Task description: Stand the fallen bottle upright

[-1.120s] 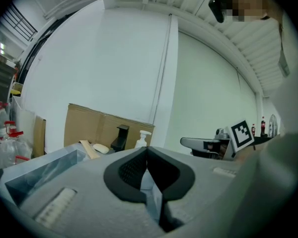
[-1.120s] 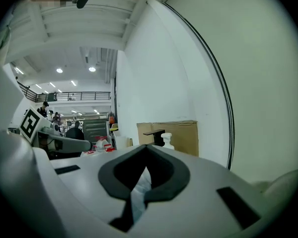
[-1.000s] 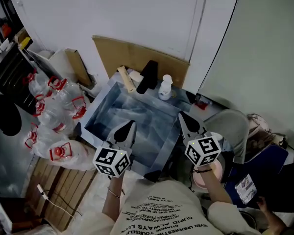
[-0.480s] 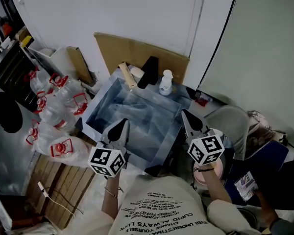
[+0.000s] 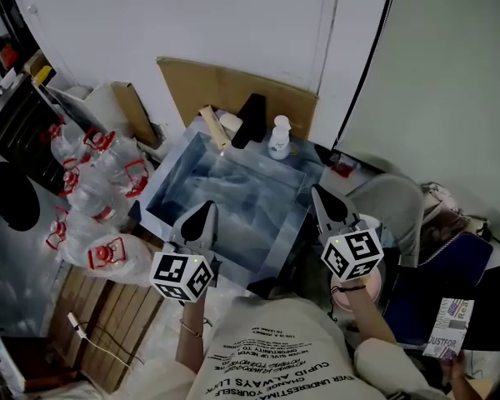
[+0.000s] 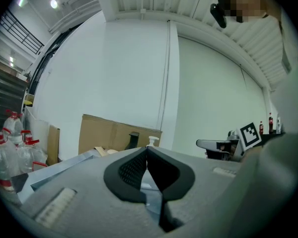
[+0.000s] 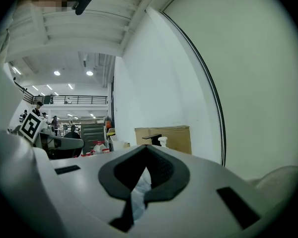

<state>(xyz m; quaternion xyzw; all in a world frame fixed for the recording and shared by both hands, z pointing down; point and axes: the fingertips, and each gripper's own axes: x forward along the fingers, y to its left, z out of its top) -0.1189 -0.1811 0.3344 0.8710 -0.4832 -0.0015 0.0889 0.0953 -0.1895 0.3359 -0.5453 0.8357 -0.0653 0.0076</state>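
Observation:
A small white pump bottle (image 5: 278, 137) stands upright at the far edge of the blue-and-white marbled table (image 5: 233, 194). It also shows as a small white pump bottle (image 6: 151, 142) above the left jaws and a white bottle (image 7: 162, 142) past the right jaws. My left gripper (image 5: 206, 207) hovers over the table's near-left edge, its tips (image 6: 147, 150) meeting with nothing between them. My right gripper (image 5: 317, 192) hangs by the near-right corner, its jaws (image 7: 146, 148) closed and empty. Both are well short of the bottle.
A cardboard sheet (image 5: 233, 97) leans on the wall behind the table, with a black object (image 5: 250, 122) and a tan roll (image 5: 212, 128) next to the bottle. Water jugs with red handles (image 5: 100, 173) crowd the floor at left. A grey chair (image 5: 392, 211) stands at right.
My left gripper has drifted a little to the left along the near edge. The right one has barely shifted. The bottle stays where it was.

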